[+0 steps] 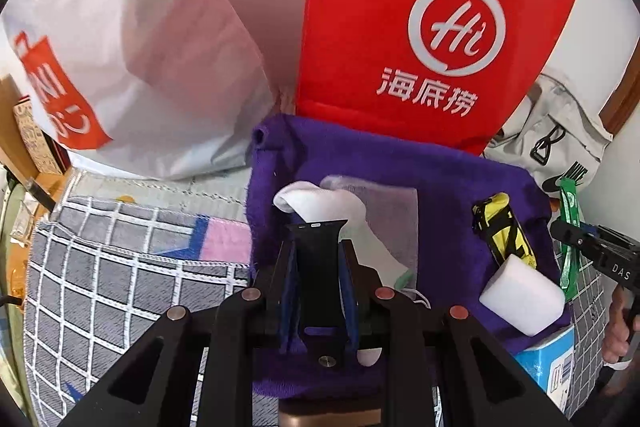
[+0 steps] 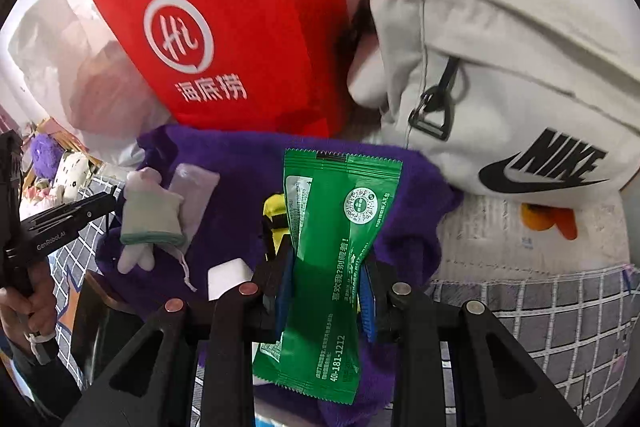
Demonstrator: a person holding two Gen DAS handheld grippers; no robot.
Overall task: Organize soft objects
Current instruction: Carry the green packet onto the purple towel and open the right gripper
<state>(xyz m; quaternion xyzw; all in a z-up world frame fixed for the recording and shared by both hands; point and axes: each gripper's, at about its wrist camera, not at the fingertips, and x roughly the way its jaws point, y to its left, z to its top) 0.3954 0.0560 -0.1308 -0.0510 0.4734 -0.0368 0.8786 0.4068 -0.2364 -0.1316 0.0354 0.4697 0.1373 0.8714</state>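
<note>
My left gripper [image 1: 318, 251] is shut on a black watch strap [image 1: 318, 267] and holds it over a purple towel [image 1: 420, 179]. On the towel lie a white sock [image 1: 320, 205], a sheer pouch [image 1: 384, 211], a yellow-black strap [image 1: 502, 229] and a white foam block [image 1: 522, 301]. My right gripper [image 2: 330, 267] is shut on a green sachet [image 2: 332, 239] and holds it upright above the towel [image 2: 224, 163]. The sock [image 2: 150, 217], the foam block [image 2: 228, 277] and the left gripper [image 2: 76, 217] show at the left of the right wrist view. The right gripper [image 1: 592, 243] with the sachet [image 1: 568, 227] shows at the right of the left wrist view.
A red bag [image 1: 420, 27] and a white plastic bag [image 1: 132, 47] stand behind the towel. A white Nike bag [image 2: 500, 67] lies at the right. A grey checked blanket [image 1: 120, 267] covers the surface. A blue-white box [image 1: 552, 367] sticks out under the towel.
</note>
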